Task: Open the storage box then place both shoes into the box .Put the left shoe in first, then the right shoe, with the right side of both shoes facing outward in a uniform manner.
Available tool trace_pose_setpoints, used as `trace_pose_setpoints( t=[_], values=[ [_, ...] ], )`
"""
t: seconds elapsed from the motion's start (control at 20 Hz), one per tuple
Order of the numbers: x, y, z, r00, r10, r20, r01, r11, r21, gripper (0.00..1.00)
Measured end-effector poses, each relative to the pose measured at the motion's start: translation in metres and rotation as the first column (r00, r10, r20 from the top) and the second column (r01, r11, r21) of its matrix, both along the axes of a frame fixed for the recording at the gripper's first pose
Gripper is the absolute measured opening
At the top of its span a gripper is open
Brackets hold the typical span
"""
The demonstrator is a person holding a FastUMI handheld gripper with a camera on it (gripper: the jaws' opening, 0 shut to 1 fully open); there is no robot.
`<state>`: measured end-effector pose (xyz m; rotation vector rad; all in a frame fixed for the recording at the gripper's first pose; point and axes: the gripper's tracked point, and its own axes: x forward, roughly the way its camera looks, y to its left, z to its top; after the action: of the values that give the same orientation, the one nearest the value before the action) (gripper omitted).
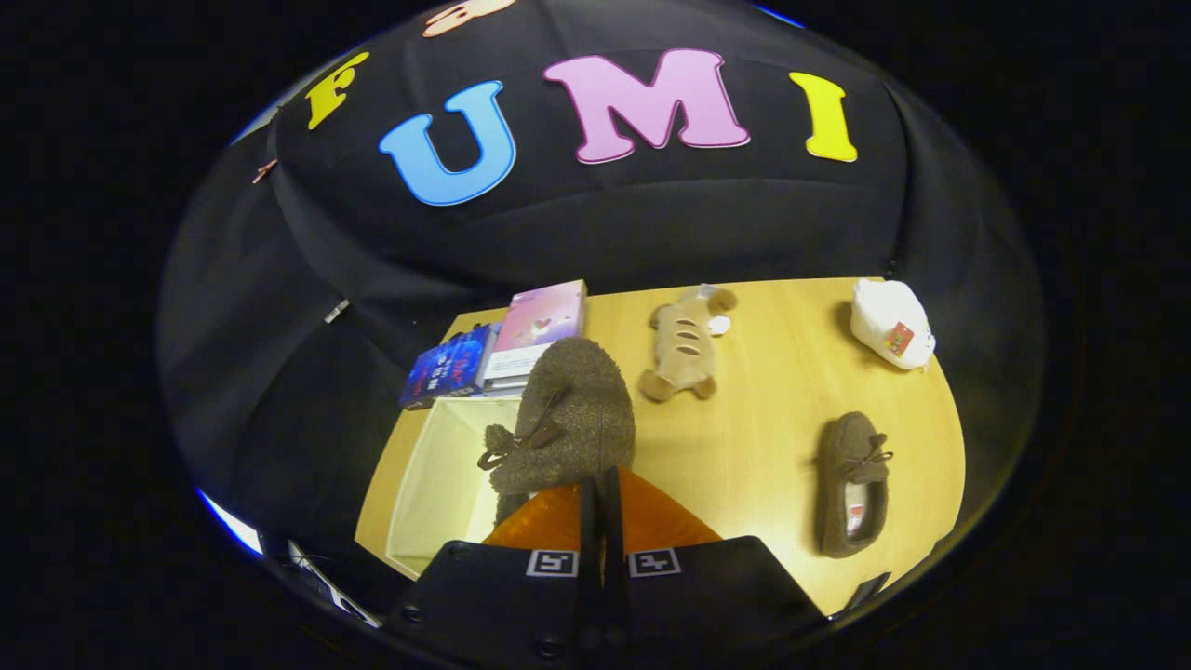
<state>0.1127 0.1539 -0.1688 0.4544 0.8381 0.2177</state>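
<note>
- Tool [601, 493]: fingers drawn almost fully together, pinching the rear of a brown fuzzy shoe [568, 414] between them; the shoe's toe points away from the tool, its bow lace facing up.
- Held shoe: raised above the tabletop [772, 372], hanging over the right edge of the open storage box [437, 475].
- Storage box: pale, lid off, cream interior visible, standing at the near left part of the tabletop, left of the fingers.
- Second shoe [851, 484]: same brown fuzzy kind, lying flat on the tabletop to the right of the tool, well apart from the box, opening upward.
- Books [502, 349]: a small stack beyond the box, at the far left edge of the tabletop.
- Plush toy [684, 344]: tan, lying beyond the held shoe near the middle of the tabletop.
- White packet [891, 323]: at the far right corner of the tabletop.
</note>
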Motion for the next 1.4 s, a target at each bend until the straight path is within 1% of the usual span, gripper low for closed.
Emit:
trace_pose_setpoints(
  t=[0.25,0.4,0.6,0.85,0.95,1.0,1.05,1.1,1.15,1.2,1.35,1.4],
  values=[
    [-0.001,0.079,0.010,0.998,0.048,-0.036,-0.045,0.996,0.082,0.05],
    [-0.001,0.113,0.009,0.996,0.070,-0.054,-0.064,0.992,0.109,0.05],
    [-0.002,0.140,0.002,0.993,0.088,-0.076,-0.077,0.987,0.143,0.05],
    [-0.005,0.160,-0.008,0.988,0.113,-0.104,-0.091,0.978,0.190,0.05],
    [-0.011,0.170,-0.008,0.983,0.140,-0.118,-0.111,0.968,0.226,0.08],
    [-0.016,0.175,-0.012,0.979,0.158,-0.128,-0.124,0.962,0.242,0.14],
    [-0.018,0.180,-0.009,0.977,0.172,-0.125,-0.132,0.952,0.275,0.17],
    [-0.018,0.184,-0.007,0.977,0.177,-0.122,-0.134,0.945,0.298,0.26],
    [-0.017,0.185,-0.003,0.977,0.181,-0.113,-0.139,0.941,0.308,0.30],
    [-0.017,0.185,-0.002,0.977,0.187,-0.104,-0.147,0.940,0.308,0.38],
    [-0.018,0.177,0.002,0.979,0.189,-0.075,-0.159,0.942,0.296,0.49],
    [-0.016,0.171,0.004,0.980,0.185,-0.067,-0.158,0.943,0.291,0.54]
  ],
)
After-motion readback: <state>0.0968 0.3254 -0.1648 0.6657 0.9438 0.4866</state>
